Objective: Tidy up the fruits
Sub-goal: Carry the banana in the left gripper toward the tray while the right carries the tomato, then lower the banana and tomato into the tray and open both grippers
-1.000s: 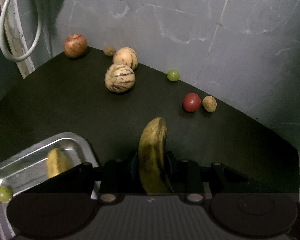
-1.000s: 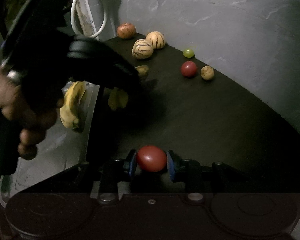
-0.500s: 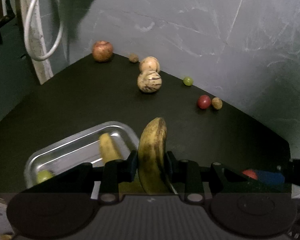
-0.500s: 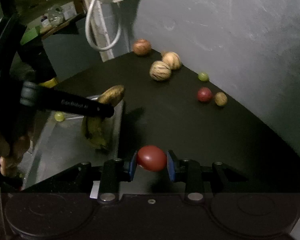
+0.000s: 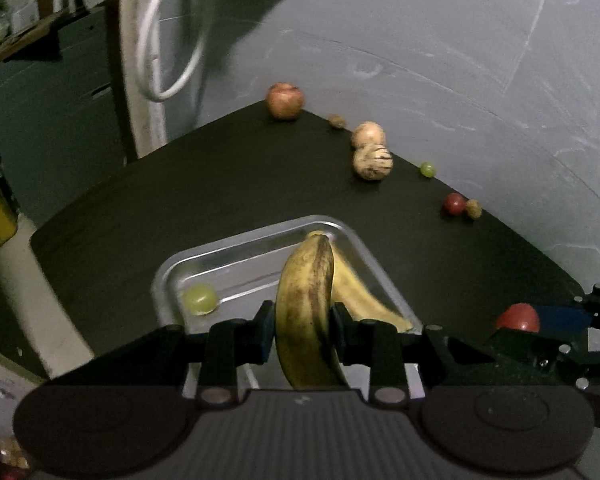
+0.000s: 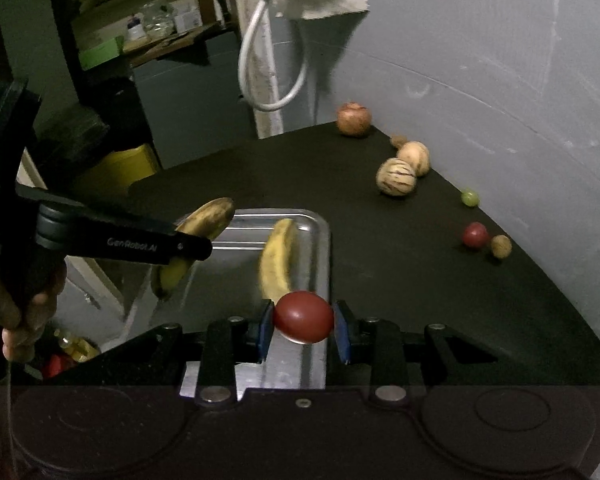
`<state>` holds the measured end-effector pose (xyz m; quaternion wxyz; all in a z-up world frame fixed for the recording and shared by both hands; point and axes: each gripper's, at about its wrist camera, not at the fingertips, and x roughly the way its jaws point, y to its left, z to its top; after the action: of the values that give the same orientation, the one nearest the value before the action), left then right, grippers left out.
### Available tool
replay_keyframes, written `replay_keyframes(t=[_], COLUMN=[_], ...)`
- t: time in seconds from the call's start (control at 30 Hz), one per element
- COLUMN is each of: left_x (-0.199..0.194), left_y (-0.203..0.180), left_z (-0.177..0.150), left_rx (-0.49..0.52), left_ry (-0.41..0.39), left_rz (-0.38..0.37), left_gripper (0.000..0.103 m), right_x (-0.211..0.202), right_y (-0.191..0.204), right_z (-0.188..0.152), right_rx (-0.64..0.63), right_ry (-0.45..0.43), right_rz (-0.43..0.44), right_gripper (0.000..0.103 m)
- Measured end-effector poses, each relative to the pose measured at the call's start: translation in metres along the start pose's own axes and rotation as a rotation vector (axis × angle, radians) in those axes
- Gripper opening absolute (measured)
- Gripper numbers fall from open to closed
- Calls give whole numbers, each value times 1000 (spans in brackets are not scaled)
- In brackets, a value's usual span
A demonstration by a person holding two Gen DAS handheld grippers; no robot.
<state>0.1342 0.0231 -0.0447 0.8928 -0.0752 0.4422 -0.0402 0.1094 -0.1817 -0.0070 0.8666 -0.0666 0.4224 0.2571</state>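
The left gripper clamps a spotted banana above the metal tray holding another banana.

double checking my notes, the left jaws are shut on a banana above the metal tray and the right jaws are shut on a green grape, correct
Not quite. The right gripper is shut on a red tomato-like fruit, not a green grape, as the right wrist view shows. The rest holds: the left gripper is shut on a banana above the metal tray. A green grape lies in the tray.
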Motion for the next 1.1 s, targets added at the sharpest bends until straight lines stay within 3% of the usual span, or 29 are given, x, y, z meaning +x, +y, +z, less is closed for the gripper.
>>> replay_keyframes(t=[0.23,0.53,0.83,1.1], left_x=[-9,20,59,70], left_y=[26,48,50,53], left_z=[-15,-18,-14,-4], left_rx=[-47,-110,-88,-36], left_ry=[4,53,81,85], left_rz=[14,21,-29,-31], left_gripper=[32,32,32,32], right_x=[2,24,62,90], right_y=[27,43,48,56], right_z=[6,8,0,-3], right_rx=[-44,-82,-109,-145], right_ry=[8,40,95,106], right_rz=[17,45,71,103], right_gripper=[33,34,34,34])
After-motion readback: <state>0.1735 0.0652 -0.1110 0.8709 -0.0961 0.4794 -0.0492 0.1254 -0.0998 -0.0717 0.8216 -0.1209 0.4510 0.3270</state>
